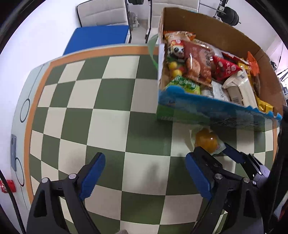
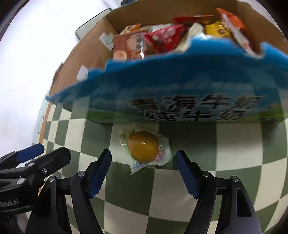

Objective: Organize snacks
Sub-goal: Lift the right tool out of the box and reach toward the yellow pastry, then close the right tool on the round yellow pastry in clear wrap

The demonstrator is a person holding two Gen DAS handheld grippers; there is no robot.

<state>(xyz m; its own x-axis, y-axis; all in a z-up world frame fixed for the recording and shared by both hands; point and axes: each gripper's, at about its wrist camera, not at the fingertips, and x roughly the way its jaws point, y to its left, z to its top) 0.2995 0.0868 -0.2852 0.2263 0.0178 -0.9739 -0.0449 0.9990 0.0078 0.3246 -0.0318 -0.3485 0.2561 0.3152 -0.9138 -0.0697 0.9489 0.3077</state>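
A cardboard box [image 1: 212, 111] with a blue and green front wall stands on the checkered cloth, full of snack packets [image 1: 198, 63]; it also shows in the right wrist view [image 2: 180, 93]. An orange jelly cup in a clear wrapper [image 2: 144, 148] lies on the cloth just in front of the box; it also shows in the left wrist view [image 1: 207, 141]. My right gripper [image 2: 144, 172] is open, its fingers to either side of the cup's near edge, not touching it. My left gripper [image 1: 145, 172] is open and empty, left of the cup.
The green and cream checkered cloth [image 1: 111, 115] has an orange border. A phone [image 1: 13, 153] and a red can [image 1: 7, 186] lie at the table's left edge. A blue pad [image 1: 97, 38] and a chair [image 1: 102, 14] are beyond the far edge.
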